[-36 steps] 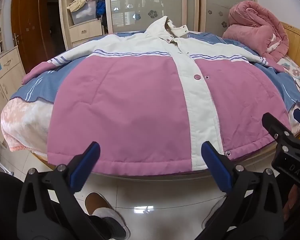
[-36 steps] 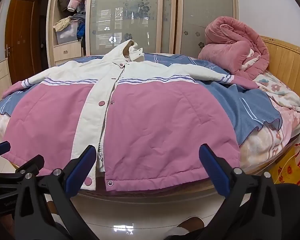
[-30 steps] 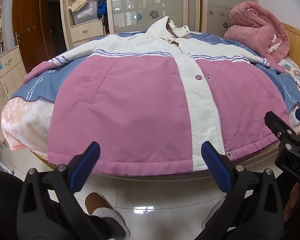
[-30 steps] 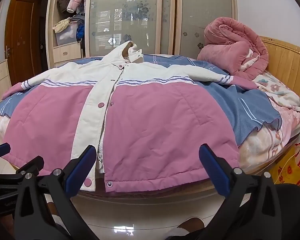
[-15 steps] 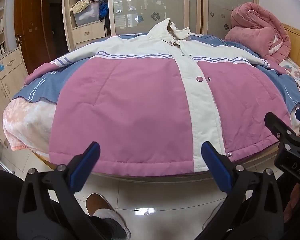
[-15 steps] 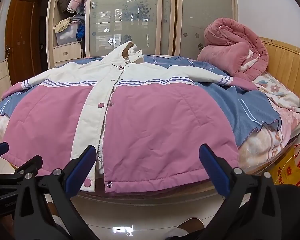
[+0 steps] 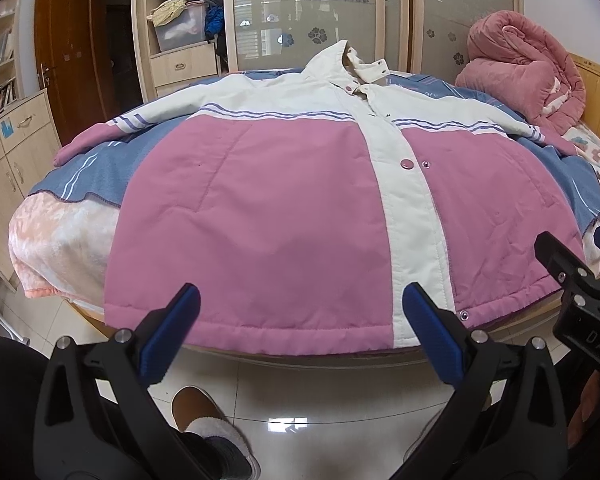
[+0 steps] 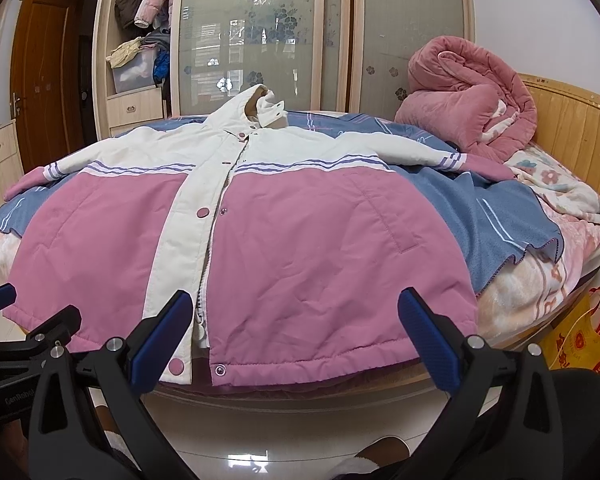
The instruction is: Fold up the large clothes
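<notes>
My left gripper (image 7: 300, 332) is spread wide with nothing between its blue pads, held just off the near edge of the bed (image 7: 60, 236), in front of the hem of the jacket (image 7: 268, 216). My right gripper (image 8: 296, 330) is likewise spread wide and empty, hovering before the hem on the right half of the same jacket. Neither gripper touches the cloth.

The jacket lies face up and flat across the bed, its hem at the near edge and its hood (image 8: 256, 108) at the far side. Its body is pink, with a white band across the shoulders, thin purple stripes, and a white strip down the middle carrying pink snap buttons. Both sleeves stretch outward, left and right, ending in pink cuffs. Under it lies a blue blanket (image 8: 496, 216) over a pale floral bedspread.

At the far right of the bed sits a rolled pink quilt (image 8: 464, 100) against a wooden headboard (image 8: 572, 128). Beyond the bed stands a wardrobe (image 8: 260, 40) with frosted flowered doors. On the glossy tiled floor (image 7: 320, 392) below my left gripper shows a foot in a brown slipper (image 7: 196, 404).
</notes>
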`<state>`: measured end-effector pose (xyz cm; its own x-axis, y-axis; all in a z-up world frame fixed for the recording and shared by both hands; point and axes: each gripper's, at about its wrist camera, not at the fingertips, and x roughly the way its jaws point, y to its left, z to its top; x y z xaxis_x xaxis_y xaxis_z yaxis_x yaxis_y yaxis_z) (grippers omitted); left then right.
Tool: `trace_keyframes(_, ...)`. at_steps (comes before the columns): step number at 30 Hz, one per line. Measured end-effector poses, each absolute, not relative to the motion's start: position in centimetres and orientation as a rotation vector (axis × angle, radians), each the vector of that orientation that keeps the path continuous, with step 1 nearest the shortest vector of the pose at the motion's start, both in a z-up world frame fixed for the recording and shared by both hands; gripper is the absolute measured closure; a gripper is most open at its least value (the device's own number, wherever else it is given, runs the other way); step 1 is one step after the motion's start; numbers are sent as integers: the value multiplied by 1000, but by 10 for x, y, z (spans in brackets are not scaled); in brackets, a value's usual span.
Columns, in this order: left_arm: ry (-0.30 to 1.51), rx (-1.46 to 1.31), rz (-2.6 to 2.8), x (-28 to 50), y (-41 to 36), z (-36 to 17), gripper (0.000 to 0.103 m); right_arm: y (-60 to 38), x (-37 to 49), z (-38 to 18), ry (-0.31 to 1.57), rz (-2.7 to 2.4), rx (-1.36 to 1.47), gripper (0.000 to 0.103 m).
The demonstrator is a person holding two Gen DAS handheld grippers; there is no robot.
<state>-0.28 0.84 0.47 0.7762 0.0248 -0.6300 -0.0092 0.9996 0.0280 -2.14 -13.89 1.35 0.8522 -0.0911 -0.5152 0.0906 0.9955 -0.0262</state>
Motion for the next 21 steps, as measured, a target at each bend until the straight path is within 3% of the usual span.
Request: trace_keyframes(21,600,48,28,-10,10,16,2,-140,-22,10,551,-89,-2,1)
